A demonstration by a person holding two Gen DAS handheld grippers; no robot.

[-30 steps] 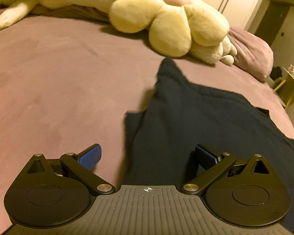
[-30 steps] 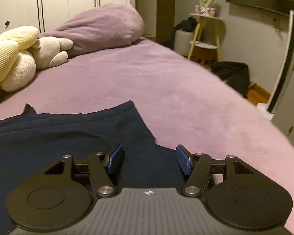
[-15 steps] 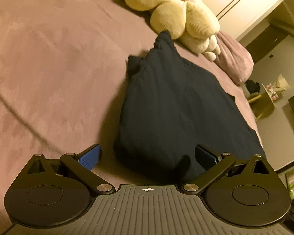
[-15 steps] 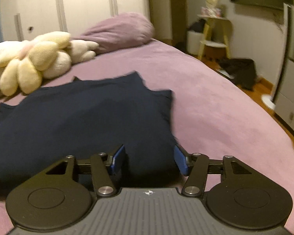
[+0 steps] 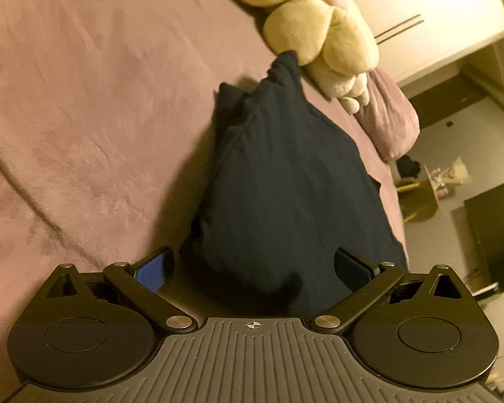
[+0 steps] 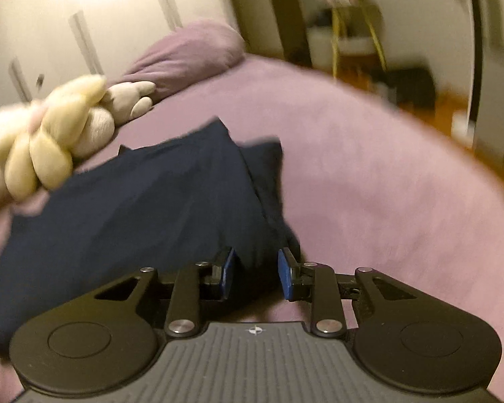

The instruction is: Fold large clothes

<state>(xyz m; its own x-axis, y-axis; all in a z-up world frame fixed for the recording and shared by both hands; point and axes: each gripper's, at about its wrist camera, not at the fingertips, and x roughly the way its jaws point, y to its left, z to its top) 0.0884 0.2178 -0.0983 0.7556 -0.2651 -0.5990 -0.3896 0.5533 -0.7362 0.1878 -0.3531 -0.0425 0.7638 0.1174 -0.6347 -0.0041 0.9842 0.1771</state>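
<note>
Here, navy garment [image 6: 144,208] between closing right gripper [image 6: 256,273]

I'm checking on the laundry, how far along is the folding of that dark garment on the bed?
Done: the navy garment already lies doubled over on the purple blanket, layers stacked. In hand: the right hand-held gripper has just been closing, with the garment's near corner between its pads; whether they press yet is unclear. The left hand-held gripper is wide open over the near edge. Left: probably another fold.
</note>
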